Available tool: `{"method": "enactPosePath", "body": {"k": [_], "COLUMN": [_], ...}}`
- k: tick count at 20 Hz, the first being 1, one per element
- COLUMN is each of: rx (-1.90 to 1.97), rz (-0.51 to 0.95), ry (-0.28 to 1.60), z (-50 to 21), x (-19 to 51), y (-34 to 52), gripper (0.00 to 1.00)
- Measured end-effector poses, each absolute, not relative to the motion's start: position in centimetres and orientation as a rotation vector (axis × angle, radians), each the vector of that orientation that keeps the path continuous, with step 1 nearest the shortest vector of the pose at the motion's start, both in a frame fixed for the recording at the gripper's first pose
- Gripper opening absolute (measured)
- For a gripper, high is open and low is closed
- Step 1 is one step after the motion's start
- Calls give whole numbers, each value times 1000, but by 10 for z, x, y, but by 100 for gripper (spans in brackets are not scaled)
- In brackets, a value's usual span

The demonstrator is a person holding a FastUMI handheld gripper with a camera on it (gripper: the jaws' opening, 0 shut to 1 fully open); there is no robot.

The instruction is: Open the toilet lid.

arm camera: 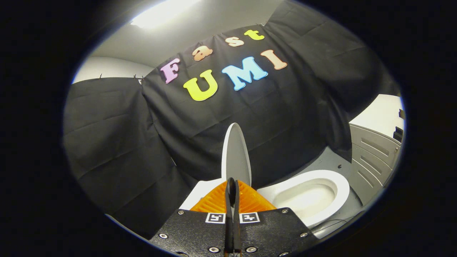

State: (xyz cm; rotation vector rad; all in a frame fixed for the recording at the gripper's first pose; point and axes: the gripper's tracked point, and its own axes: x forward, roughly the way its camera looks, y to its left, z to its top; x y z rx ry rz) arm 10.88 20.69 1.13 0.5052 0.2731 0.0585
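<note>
The white toilet lid (236,153) stands raised, almost upright and seen nearly edge-on, rising straight out from between my fingers. My gripper (232,187) is shut on the lid's lower edge, with both fingers pressed close together around it. To the right of the fingers, the white toilet seat (341,187) lies uncovered, and the bowl (307,198) is open to view inside it. A white part of the toilet body (198,194) shows just left of the fingers.
The black cloth wall (142,142) hangs close behind the lid and to the left. A grey ribbed panel (375,160) stands at the right beyond the seat, with grey floor (326,162) between it and the toilet.
</note>
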Motion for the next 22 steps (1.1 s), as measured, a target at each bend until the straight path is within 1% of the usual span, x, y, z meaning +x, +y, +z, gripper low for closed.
{"method": "enactPosePath", "body": {"k": [10,16,22], "rx": [388,278,262], "rz": [102,152,190], "ry": [234,221,224], "z": [25,28,29], "x": [115,120,123], "y": [262,305,339], "gripper": [0,0,0]}}
